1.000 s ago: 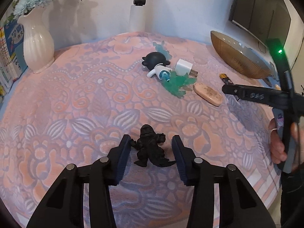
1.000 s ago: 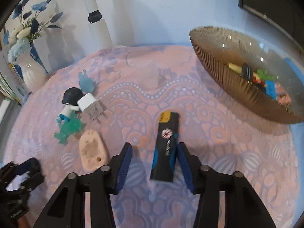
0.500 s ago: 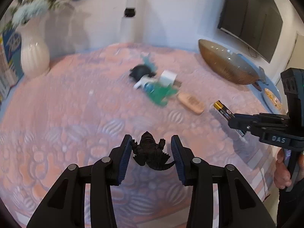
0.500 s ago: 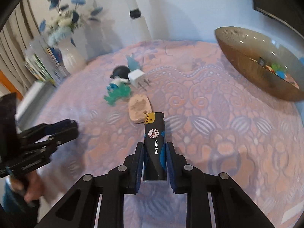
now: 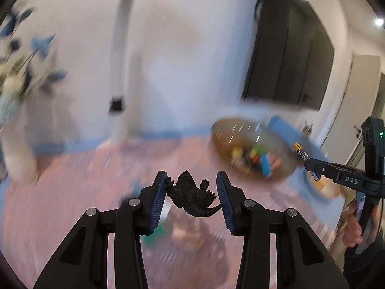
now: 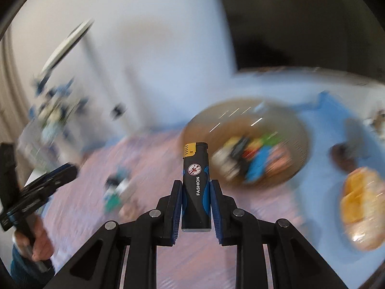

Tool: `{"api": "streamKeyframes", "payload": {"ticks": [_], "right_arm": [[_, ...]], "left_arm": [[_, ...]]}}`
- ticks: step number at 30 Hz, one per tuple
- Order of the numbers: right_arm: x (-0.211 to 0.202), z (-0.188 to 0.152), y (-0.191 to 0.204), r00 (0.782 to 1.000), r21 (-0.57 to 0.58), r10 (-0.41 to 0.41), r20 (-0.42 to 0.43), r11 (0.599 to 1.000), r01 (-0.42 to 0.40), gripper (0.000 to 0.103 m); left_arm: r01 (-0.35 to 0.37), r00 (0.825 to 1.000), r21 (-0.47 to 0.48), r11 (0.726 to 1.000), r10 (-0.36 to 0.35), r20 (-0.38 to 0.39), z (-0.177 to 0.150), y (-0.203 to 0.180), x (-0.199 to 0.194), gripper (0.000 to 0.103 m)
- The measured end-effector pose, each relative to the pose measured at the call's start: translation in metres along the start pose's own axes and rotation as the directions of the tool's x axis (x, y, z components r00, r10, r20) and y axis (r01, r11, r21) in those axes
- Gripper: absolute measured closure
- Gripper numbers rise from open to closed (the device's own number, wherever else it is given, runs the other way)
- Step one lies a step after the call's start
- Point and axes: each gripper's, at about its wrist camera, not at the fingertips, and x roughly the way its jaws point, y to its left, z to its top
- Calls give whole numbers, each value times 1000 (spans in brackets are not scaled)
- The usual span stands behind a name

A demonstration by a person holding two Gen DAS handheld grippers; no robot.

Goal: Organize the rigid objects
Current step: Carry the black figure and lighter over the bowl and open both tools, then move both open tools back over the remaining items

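A: What is differing from a second ago?

B: Both tools are now hanging clear of the table instead of sitting low over it. The left gripper (image 5: 191, 192) is grasping the black monster figure (image 5: 192, 196) between its pads, lifted off the cloth where it was standing before. The right gripper (image 6: 195, 187) is clenching the black and blue lighter (image 6: 195, 183); its jaws have just been closing on it, and the lighter is now standing upright in the air, in front of the brown bowl (image 6: 298, 130).

A: And the surface and room?

B: A pink patterned cloth (image 5: 72, 192) is covering the table, with a blue edge beyond it, a white wall, and a dark screen (image 5: 288, 60) hanging at the right. Everything is blurring.

A: Counts?

B: Two grippers, one figure, one lighter, one bowl holding several coloured pieces too smeared to count, and one vase of flowers (image 5: 16, 149) at the left.
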Motion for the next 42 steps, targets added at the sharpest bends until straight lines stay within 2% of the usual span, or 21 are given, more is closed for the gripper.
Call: {"api": "streamKeyframes", "payload": {"ticks": [4,7,12,18,20,21,22,24,25,26,27,28,31,35,39,42], "right_arm": [[-11,47,-41,991,85,-117,62,990,112,81],[-4,72,-67,981,130,-179,74,977,168,81],[37,86,-99,973,158,-232,-4,960,229,81],[81,79,-118,959,163,-265,-97,947,278,81],[88,78,-122,949,155,-297,-105,938,311,81],[92,78,-124,943,151,-313,-110,933,327,81],[94,78,-126,939,153,-322,-123,929,338,79],[90,74,-129,945,173,-296,-137,932,318,78],[87,73,-128,951,181,-280,-131,936,301,72],[82,71,-125,955,179,-268,-125,941,287,60],[77,69,-119,958,172,-261,-116,945,278,52],[72,68,-114,961,166,-257,-102,948,271,45],[54,65,-88,976,144,-211,-60,965,218,45],[36,60,-46,995,120,-91,-33,988,94,43],[28,49,4,999,35,-11,-31,999,12,43],[35,37,36,998,-19,31,-55,999,-32,43]], "left_arm": [[58,998,7,998,-58,24,51,-33,31,64],[96,995,-6,995,-96,3,73,-55,66,64],[107,989,3,994,-106,-103,68,-83,136,64],[118,979,-13,993,-118,-164,51,-98,179,63],[104,980,-13,994,-105,-168,49,-100,188,61],[88,982,-9,996,-88,-166,49,-102,190,51],[68,984,-3,998,-67,-163,49,-103,189,34],[63,990,-12,998,-64,-126,51,-97,177,19],[82,992,-23,996,-84,-99,53,-93,167,13],[104,991,-33,994,-107,-79,55,-87,155,11],[113,991,-39,993,-116,-71,57,-82,147,8],[116,991,-45,992,-119,-60,60,-77,137,8],[96,995,-44,994,-97,-24,62,-62,102,8],[54,999,-20,998,-53,11,54,-40,54,8],[-22,999,-26,999,23,44,35,-8,4,8],[-30,999,-50,998,31,16,19,17,-16,8]]}}
